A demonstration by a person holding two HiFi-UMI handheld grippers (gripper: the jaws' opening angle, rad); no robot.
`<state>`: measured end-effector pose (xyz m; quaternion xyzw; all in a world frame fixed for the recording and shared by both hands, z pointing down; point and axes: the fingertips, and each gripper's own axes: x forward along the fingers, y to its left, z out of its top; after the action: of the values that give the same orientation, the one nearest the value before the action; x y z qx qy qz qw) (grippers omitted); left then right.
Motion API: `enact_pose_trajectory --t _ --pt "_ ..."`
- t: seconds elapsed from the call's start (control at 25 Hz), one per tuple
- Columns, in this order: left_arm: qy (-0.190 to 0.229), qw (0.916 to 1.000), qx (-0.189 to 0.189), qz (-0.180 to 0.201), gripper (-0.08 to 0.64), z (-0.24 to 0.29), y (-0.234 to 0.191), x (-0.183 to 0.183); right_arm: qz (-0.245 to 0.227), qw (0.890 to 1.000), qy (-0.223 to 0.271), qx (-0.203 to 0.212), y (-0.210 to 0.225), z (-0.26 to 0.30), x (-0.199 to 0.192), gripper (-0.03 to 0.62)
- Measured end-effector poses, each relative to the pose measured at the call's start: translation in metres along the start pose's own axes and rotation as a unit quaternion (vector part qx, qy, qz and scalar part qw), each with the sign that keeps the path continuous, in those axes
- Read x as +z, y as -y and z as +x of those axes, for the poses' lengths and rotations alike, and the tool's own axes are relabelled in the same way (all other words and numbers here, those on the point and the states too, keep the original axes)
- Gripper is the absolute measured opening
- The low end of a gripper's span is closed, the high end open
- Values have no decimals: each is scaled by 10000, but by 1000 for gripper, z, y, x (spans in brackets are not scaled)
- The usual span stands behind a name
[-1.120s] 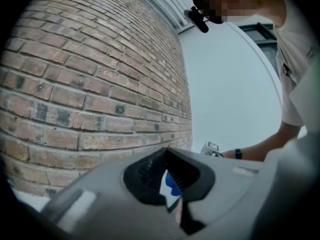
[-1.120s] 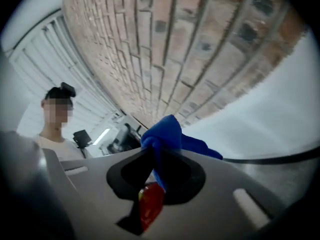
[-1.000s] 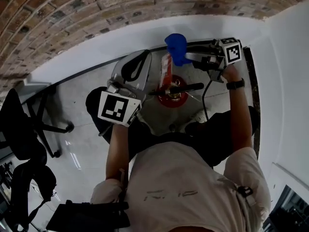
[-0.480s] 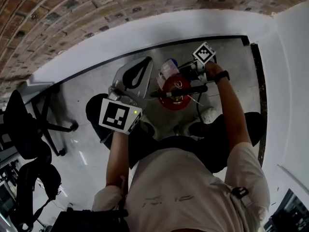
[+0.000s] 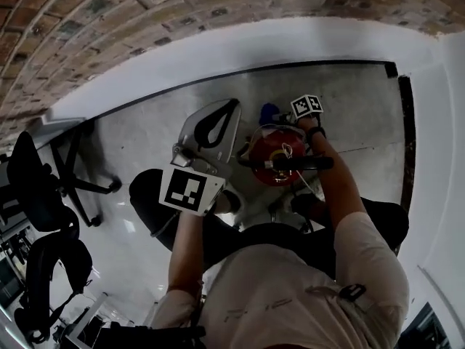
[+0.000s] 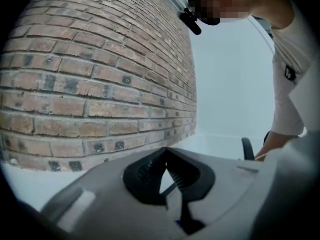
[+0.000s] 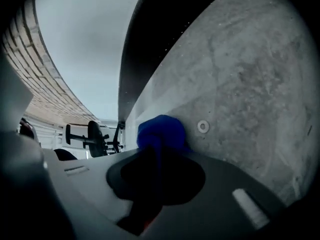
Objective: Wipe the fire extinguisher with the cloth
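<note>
The red fire extinguisher (image 5: pixel 275 151) stands on the grey floor, seen from above, with its black handle (image 5: pixel 294 164) across the top. My right gripper (image 5: pixel 275 116) is just beyond it, low down, shut on the blue cloth (image 5: pixel 269 111). In the right gripper view the blue cloth (image 7: pixel 161 132) bulges from my right gripper (image 7: pixel 151 151) close over the concrete floor. The left gripper (image 5: pixel 215 119) hangs left of the extinguisher, apart from it. In its own view the left gripper (image 6: pixel 165 153) points at the brick wall (image 6: pixel 90 84), its tips together and nothing held.
A brick wall with a white base band (image 5: pixel 218 53) runs behind the extinguisher, and a white wall (image 5: pixel 436 122) stands at the right. Black office chairs (image 5: pixel 36 187) are at the left. A small metal washer (image 7: pixel 203 126) lies on the floor. My legs crouch just before the extinguisher.
The right gripper has gone down with the cloth, from above the extinguisher's top to low behind it. The left gripper has stayed about where it was.
</note>
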<state>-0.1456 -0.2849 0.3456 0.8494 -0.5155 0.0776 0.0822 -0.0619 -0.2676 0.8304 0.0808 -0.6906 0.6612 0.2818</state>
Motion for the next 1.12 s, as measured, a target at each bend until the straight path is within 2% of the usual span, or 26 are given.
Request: enact_pose_trajectory --t 0.12,0.16,0.2,0.28,0.36,0.4,0.48,0.6,0.68,0.72,0.76,0.84,0.92,1.04,1.12 --pt "78 9999 40 -126 0 -5 -5 -1 -483 9983 -192 -245 -15 -10 12 46" --pt "145 9998 53 -161 0 -7 -7 3 -653 9976 -159 -177 -31 -21 21 46" --pt "235 9995 71 -191 0 -8 -8 10 -788 9969 -68 32 -55 -35 32 46" --pt "392 9989 132 -207 0 -12 -14 23 -929 9929 106 738 -120 -70 52 48" --pt "516 9983 214 -161 0 -16 -22 36 -891 9862 100 1393 -193 -110 64 48" --pt "577 9980 236 -144 0 -19 -25 42 -1024 9812 1 1633 -229 -130 66 48" --pt "681 9971 277 -172 0 -27 -31 51 -1749 9625 -384 2036 -297 -162 59 48" --pt "806 9957 384 -227 0 -40 -39 60 -2768 9183 -1015 2641 -379 -192 34 48" --pt "858 9950 450 -224 0 -44 -44 65 -3102 8926 -1365 2973 -416 -199 19 48" --pt "870 9948 476 -225 0 -46 -46 65 -3152 8843 -1576 3064 -427 -197 11 48" --pt "871 9947 502 -234 0 -47 -47 65 -3154 8790 -1835 3069 -431 -190 3 48" --pt "844 9946 548 -261 0 -49 -50 62 -3091 8752 -2471 2783 -418 -167 -14 48" --pt "795 9948 566 -279 0 -48 -50 58 -2881 8779 -2995 2378 -389 -139 -24 48" --pt "726 9952 558 -352 0 -43 -48 50 -2252 8918 -3430 1903 -335 -101 -28 48" --pt "742 9941 593 -531 0 -39 -48 46 -2232 8884 -3718 1509 -288 -74 -30 48"
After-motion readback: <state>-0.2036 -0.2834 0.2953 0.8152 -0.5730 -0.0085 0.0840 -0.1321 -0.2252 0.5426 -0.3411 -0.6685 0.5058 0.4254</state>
